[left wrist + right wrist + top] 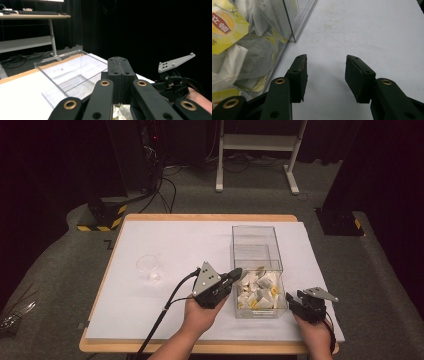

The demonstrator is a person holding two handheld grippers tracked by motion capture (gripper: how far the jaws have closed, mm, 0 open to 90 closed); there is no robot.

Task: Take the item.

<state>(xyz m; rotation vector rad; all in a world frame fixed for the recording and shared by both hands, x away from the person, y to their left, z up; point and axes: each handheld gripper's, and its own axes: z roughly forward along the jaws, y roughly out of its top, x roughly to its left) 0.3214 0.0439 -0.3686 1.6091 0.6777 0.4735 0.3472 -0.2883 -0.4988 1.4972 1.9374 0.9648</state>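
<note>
Counting, we see one clear box (257, 270) of many yellow-tagged tea bags (256, 290), one cup (148, 265); left gripper (239, 273) pressed together, right gripper (325, 77) apart.

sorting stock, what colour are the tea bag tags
Yellow with a red logo on the tag, clearest in the right gripper view.

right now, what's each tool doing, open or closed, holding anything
Left tool: closed over the clear plastic box of tea bags; whether it grips anything cannot be told.
Right tool: open, empty.
</note>
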